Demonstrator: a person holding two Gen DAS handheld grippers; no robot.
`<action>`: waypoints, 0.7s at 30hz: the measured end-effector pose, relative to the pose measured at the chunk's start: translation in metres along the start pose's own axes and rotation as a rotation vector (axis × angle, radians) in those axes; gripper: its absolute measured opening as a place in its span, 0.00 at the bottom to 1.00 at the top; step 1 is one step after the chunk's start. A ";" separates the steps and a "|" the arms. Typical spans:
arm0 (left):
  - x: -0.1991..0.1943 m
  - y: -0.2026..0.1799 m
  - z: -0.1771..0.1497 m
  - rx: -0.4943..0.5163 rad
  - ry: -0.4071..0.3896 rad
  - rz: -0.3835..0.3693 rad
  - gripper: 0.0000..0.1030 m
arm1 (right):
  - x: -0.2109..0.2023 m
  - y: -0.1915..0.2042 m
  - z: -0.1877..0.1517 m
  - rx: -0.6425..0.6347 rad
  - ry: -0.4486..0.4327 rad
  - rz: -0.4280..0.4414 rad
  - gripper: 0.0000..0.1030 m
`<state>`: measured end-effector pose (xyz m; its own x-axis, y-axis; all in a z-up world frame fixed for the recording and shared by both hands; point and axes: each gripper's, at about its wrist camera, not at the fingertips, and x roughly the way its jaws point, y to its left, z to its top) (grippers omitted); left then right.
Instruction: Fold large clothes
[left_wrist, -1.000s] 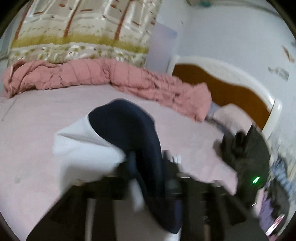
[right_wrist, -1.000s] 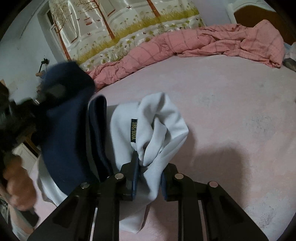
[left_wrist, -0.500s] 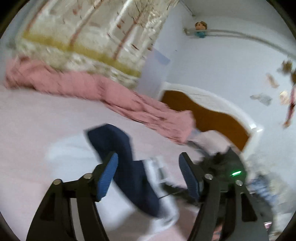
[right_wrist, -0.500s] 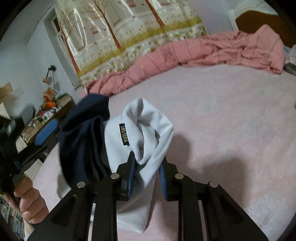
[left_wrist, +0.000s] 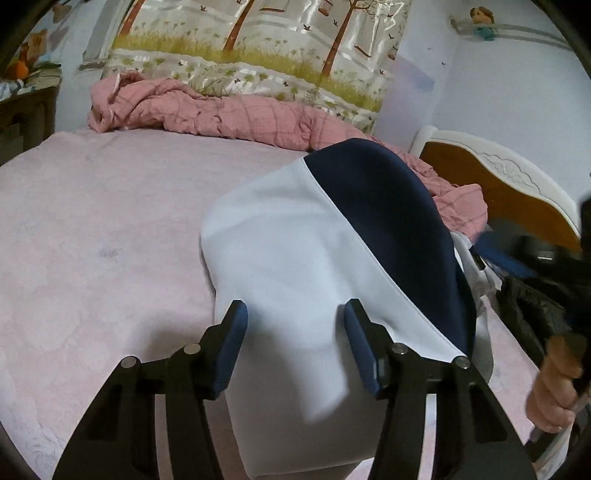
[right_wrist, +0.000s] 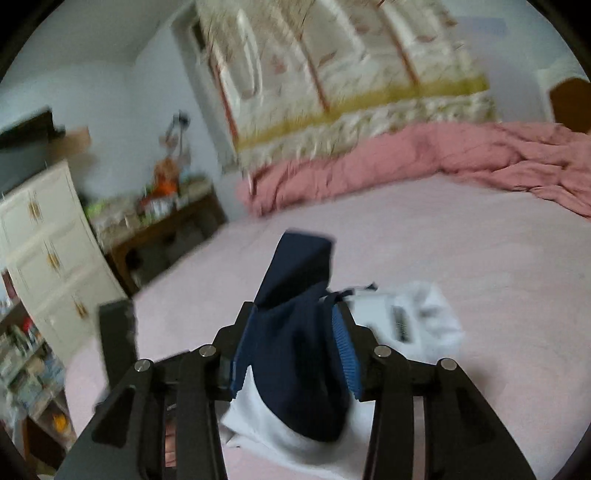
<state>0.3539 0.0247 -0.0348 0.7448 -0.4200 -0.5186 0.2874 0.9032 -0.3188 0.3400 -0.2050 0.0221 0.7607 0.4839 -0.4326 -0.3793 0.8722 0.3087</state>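
A white and navy garment (left_wrist: 295, 258) is heaped on the pink bed (left_wrist: 110, 221). My left gripper (left_wrist: 295, 314) hovers over its white panel; the jaws are closing with white cloth between them, and both blue pads still show clear of it. In the right wrist view, a thick navy fold of the garment (right_wrist: 295, 369) fills the gap of my right gripper (right_wrist: 295, 317) from pad to pad while the jaws are opening. The white part with the size label (right_wrist: 406, 314) lies just to the right. That view is blurred.
A crumpled pink quilt (left_wrist: 221, 114) runs along the bed's far side below a tree-print curtain. A wooden headboard (left_wrist: 517, 192) and dark clothing (left_wrist: 535, 306) are at the right, where a person's hand (left_wrist: 554, 387) shows. A cream cabinet (right_wrist: 48, 251) and cluttered desk (right_wrist: 166, 225) stand left.
The left gripper let go of the navy cloth, opened wide and came down over the white panel. The right gripper, earlier shut on white cloth, has risen and now has navy cloth between wider jaws.
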 end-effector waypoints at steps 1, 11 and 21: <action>-0.001 -0.001 0.000 0.000 -0.002 0.000 0.51 | 0.011 0.004 0.002 -0.016 0.033 -0.013 0.43; -0.023 -0.008 0.003 -0.006 -0.090 -0.026 0.54 | 0.003 0.001 -0.019 0.015 -0.052 -0.220 0.03; 0.005 -0.024 -0.009 0.083 0.013 0.112 0.65 | 0.033 -0.049 -0.044 0.104 0.097 -0.374 0.03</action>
<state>0.3453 -0.0003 -0.0372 0.7670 -0.3167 -0.5580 0.2518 0.9485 -0.1923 0.3603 -0.2284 -0.0447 0.7811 0.1427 -0.6078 -0.0261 0.9801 0.1965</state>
